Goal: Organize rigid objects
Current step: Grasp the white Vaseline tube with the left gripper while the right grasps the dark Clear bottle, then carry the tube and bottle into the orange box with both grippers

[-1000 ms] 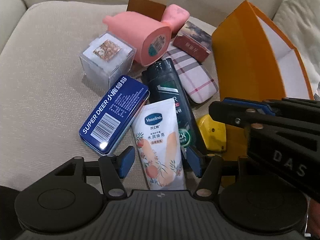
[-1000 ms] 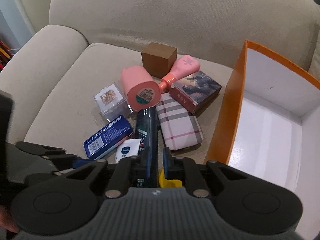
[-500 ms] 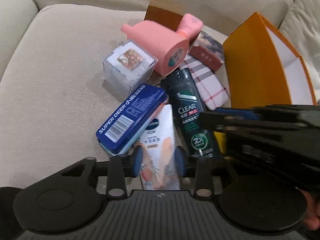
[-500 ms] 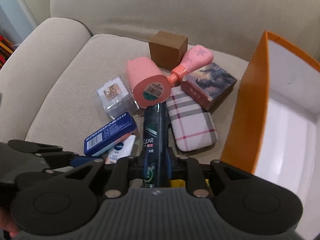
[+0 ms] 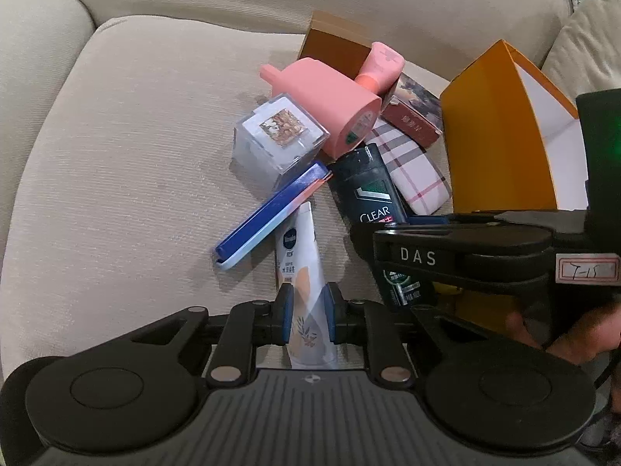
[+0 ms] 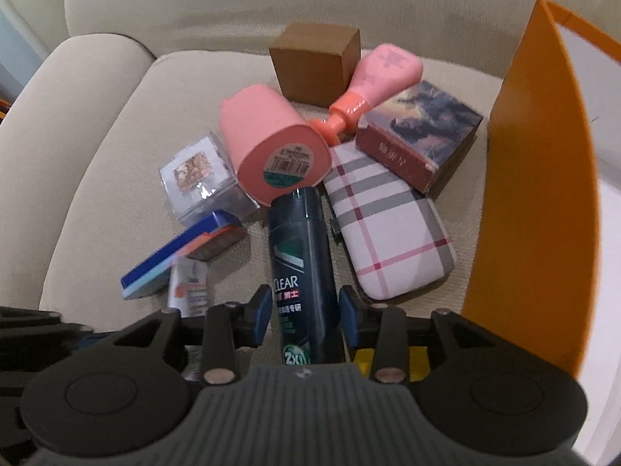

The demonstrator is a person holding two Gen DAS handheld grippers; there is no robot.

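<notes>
A pile of items lies on a beige sofa seat. My left gripper (image 5: 307, 312) is shut on the lower end of a white Vaseline tube (image 5: 299, 268), which also shows in the right wrist view (image 6: 189, 289). My right gripper (image 6: 304, 315) straddles a dark CLEAR shampoo bottle (image 6: 302, 272) with small gaps beside each pad; the bottle also shows in the left wrist view (image 5: 368, 190). A blue tin (image 5: 271, 215) is tipped up on its edge against the tube. An orange box (image 6: 543, 202) with a white inside stands at the right.
Behind lie a clear cube box (image 5: 277, 138), a big pink bottle (image 6: 271, 147), a smaller pink bottle (image 6: 372, 81), a brown cube box (image 6: 314, 64), a plaid case (image 6: 388, 229), a picture-printed box (image 6: 419, 136) and a yellow item (image 6: 365, 365) under my right gripper.
My left gripper closed on the Vaseline tube and lifted it, tipping the blue tin onto its edge. My right gripper opened and moved forward around the CLEAR bottle.
</notes>
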